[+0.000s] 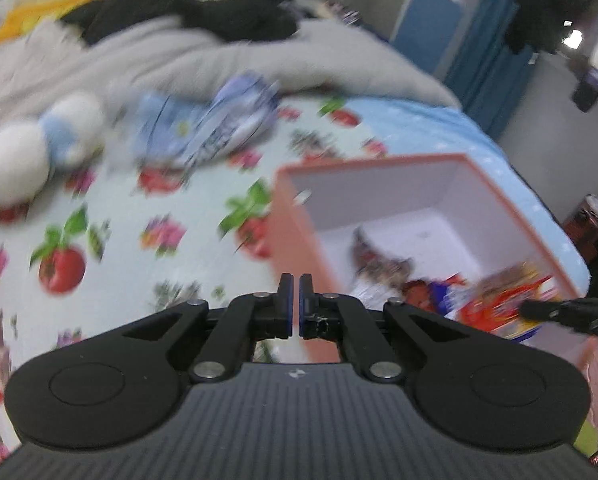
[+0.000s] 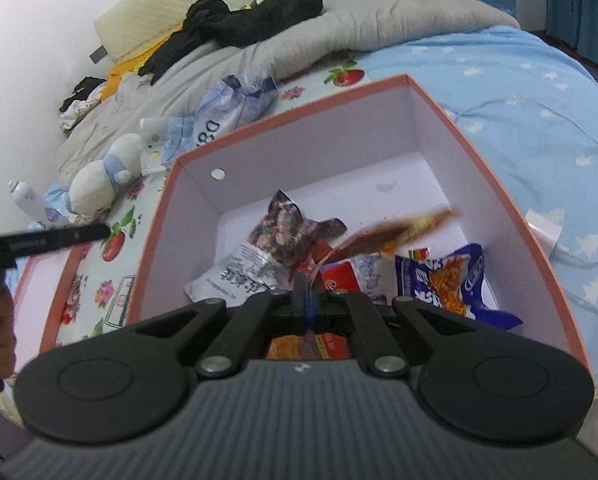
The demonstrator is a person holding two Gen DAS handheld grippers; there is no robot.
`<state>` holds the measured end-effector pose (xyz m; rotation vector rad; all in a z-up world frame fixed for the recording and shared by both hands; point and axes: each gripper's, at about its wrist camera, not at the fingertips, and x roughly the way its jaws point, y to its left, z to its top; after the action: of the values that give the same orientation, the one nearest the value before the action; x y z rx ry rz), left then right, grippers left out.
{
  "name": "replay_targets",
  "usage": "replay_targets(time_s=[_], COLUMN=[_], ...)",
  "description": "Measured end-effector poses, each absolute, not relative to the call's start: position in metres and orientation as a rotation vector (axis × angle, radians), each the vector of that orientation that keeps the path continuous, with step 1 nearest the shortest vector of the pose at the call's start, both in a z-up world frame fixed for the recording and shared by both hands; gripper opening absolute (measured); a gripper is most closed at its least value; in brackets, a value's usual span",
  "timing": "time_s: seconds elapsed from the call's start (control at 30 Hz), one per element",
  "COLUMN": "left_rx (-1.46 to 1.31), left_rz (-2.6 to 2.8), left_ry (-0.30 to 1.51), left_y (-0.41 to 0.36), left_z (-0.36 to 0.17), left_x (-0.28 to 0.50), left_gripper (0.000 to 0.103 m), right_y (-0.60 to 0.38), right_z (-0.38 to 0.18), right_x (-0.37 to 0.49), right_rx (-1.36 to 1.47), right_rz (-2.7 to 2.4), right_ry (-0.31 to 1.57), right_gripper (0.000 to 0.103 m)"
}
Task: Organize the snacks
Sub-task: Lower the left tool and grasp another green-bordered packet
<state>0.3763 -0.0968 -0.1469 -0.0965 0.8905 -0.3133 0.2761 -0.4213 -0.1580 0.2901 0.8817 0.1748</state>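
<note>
Left gripper point(image 1: 296, 285) is seen nearly closed, with nothing between its jaws, above the bed point(image 1: 147, 200). Right gripper point(image 2: 305, 285) is clamped on a blurred red snack packet point(image 2: 395, 234) over the pink box point(image 2: 419, 120), where other snack packets point(image 2: 439, 280) are lying.

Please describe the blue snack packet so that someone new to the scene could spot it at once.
Start at the open pink cardboard box with white walls on the fruit-print bedsheet. Among the wrappers inside, look to the near right corner: the crinkled blue snack packet lies there. It alone is deep blue, showing orange noodle-like strips, unlike the red packet and silver-grey wrapper beside it.
</note>
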Motion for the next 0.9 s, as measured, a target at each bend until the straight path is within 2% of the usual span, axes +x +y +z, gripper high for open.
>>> replay_targets(time_s=[0.03,0.1,0.13,0.17,0.23,0.43,0.5,0.6,0.7,0.8,0.9], left_rx=[-0.115,-0.154,-0.171,-0.182,-0.190,-0.184,-0.143,-0.099,-0.046,-0.003,0.014], left_rz=[-0.302,-0.285,-0.274,-0.255,-0.216,-0.160,-0.138,-0.126,-0.133,-0.128,-0.143], left_ry=[0.913,0.954,0.976,0.995,1.013,1.105,1.080,1.063,1.055,1.057,1.078], left_y=[-0.090,-0.076,-0.072,-0.069,-0.066,-0.073,-0.077,-0.082,-0.087,-0.091,-0.090], left_z=[-0.156,-0.174,-0.184,-0.193,-0.211,-0.262,-0.269,-0.275,-0.278,-0.278,-0.276], left_x=[0.378,0.381,0.383,0.387,0.390,0.409,0.411,0.411,0.408,0.406,0.407], left_gripper=[0.001,0.009,0.024,0.053,0.078,0.088,0.095,0.096,0.096,0.091,0.079], right_y=[-0.422,-0.423,-0.423,-0.423,-0.422,-0.425,-0.426,-0.428,-0.430,-0.429,-0.427], right_z=[-0.160,-0.163,-0.164,-0.164,-0.165,-0.170,-0.171,-0.171,-0.172,-0.173,-0.174], right_x=[0.277,0.277,0.277,0.278,0.278,0.276,0.275,0.273,0.272,0.274,0.276], right_rx=[0.294,0.300,0.300,0.297,0.291,0.285,0.281,0.285,0.287,0.290,0.288], right_rz=[0.177,0.178,0.180,0.181,0.182,0.185,0.188,0.192,0.191,0.189,0.190], right_ry=[0.884,0.884,0.883,0.881,0.875,0.879,0.880,0.879,0.881,0.884,0.883], right_gripper=[0.004,0.004,0.004,0.004,0.004,0.004,0.004,0.004,0.004,0.004,0.004])
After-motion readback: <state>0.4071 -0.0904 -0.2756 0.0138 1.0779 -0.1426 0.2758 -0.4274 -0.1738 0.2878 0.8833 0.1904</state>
